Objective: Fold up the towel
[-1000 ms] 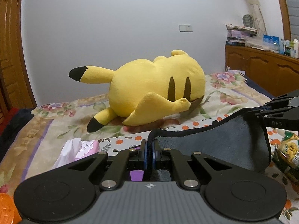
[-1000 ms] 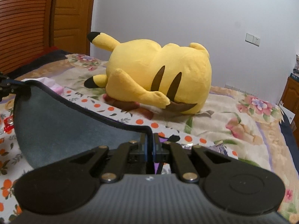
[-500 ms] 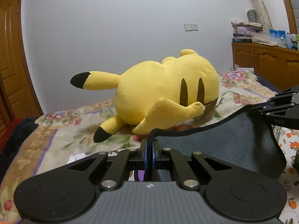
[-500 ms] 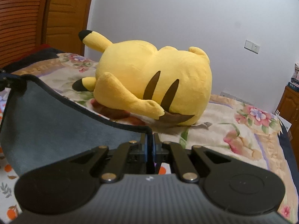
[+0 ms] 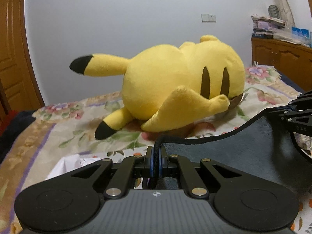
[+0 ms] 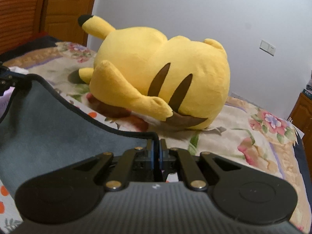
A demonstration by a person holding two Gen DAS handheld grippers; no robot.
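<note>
A dark grey towel (image 5: 230, 156) with a black hem hangs stretched between my two grippers above the bed. My left gripper (image 5: 156, 156) is shut on one top corner of it. My right gripper (image 6: 156, 152) is shut on the other top corner, and the towel (image 6: 48, 124) spreads to its left. The right gripper also shows at the right edge of the left wrist view (image 5: 296, 115), and the left gripper shows at the left edge of the right wrist view (image 6: 7, 78). The towel's lower part is hidden behind the gripper bodies.
A large yellow plush toy (image 5: 181, 85) lies on the floral bedspread (image 5: 64, 128) just beyond the towel; it also shows in the right wrist view (image 6: 161, 78). A white tissue pack (image 5: 66, 163) lies at lower left. A wooden cabinet (image 5: 282, 58) stands at right, a wooden door (image 6: 64, 9) at left.
Both grippers have moved forward towards the plush toy, carrying the towel with them. The plush looks larger and nearer. Both stay shut on the towel corners.
</note>
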